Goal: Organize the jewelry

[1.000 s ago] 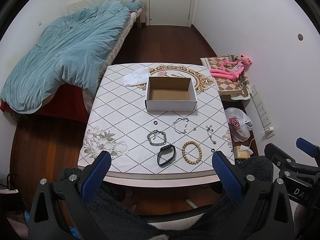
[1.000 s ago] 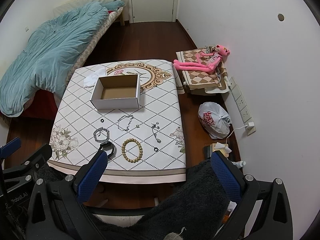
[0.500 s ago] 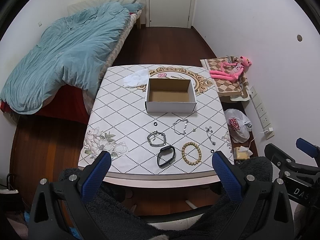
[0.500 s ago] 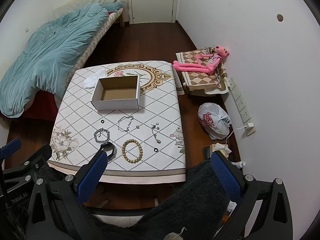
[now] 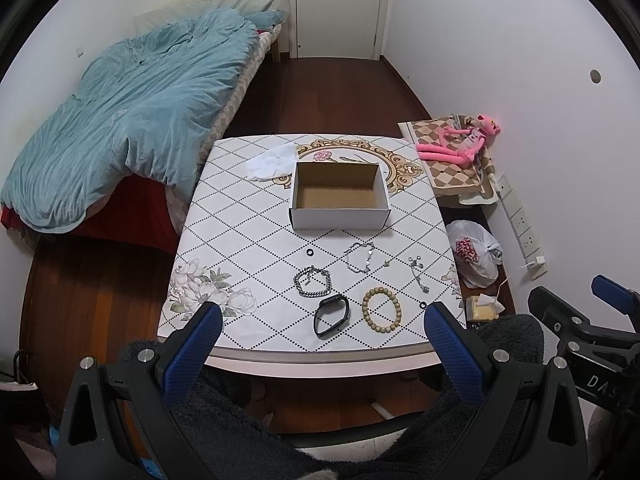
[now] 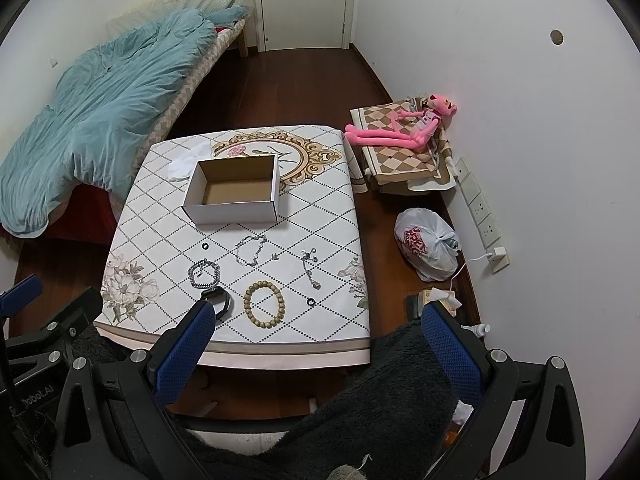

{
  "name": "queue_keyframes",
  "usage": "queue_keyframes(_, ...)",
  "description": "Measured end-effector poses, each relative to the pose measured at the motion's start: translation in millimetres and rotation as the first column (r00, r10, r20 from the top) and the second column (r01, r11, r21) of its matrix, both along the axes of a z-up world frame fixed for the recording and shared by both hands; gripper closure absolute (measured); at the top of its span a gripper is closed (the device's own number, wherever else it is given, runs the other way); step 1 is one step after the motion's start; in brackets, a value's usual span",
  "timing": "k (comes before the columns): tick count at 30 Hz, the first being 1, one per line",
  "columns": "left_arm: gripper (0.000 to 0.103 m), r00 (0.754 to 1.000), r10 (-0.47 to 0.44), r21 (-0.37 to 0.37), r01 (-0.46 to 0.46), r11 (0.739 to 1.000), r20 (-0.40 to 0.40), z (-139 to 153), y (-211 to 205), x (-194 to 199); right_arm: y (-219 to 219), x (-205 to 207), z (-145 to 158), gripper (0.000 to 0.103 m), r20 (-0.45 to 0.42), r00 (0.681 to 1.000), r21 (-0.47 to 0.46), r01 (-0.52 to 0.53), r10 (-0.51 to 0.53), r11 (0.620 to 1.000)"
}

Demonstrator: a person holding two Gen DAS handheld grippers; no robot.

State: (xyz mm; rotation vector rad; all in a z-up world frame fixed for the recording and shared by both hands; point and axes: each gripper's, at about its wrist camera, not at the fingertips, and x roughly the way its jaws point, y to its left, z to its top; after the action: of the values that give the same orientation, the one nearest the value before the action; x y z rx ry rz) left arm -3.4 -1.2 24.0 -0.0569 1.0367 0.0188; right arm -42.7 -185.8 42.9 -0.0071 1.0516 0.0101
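Both held well back above the near edge of the table (image 5: pixel 224 216), left gripper (image 5: pixel 320 330) and right gripper (image 6: pixel 316 330) spread wide and carrying nothing. Jewelry all loose on the cloth in front of the empty cardboard box (image 5: pixel 340 196): chain bracelet (image 5: pixel 313 281), black band (image 5: pixel 331 316), bead bracelet (image 5: pixel 381 310), thin necklace (image 5: pixel 360 256), tiny black rings (image 5: pixel 309 253). Likely trouble: thin chains slipping from the pads or snagging the cloth, small rings skidding off the edge under a flat pinch
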Motion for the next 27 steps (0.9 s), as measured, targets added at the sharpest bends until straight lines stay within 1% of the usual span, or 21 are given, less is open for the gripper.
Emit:
queue_keyframes(19, 0.0, 1.0, 0.0, -0.001, 0.0, 1.0, 0.008, 2, -3, 3, -2, -1, 1, 0.0, 0.008, 1.0, 0.003, 0.006, -0.006, 1.0)
queue_keyframes(23, 0.0, 1.0, 0.012, 0.018, -0.012, 1.0, 0.013, -9, -2, 14, -1, 6, -4, 0.0, 0.01, 1.0, -0.007, 0.009, -0.009, 1.0)
queue_keyframes(25, 0.0, 1.0, 0.028, 0.036, -0.028, 0.999, 0.011, -21, 2, 24, 2, 14, -16, 0.0, -0.002, 1.0, -0.012, 0.008, -0.008, 1.0)
queue_keyframes(27, 0.0, 0.999, 0.045, 0.067, -0.045, 0.997, -0.003, -38, 9, 31, 7, 23, -34, 0.0, -0.025, 1.0, -0.023, 0.002, -0.002, 1.0)
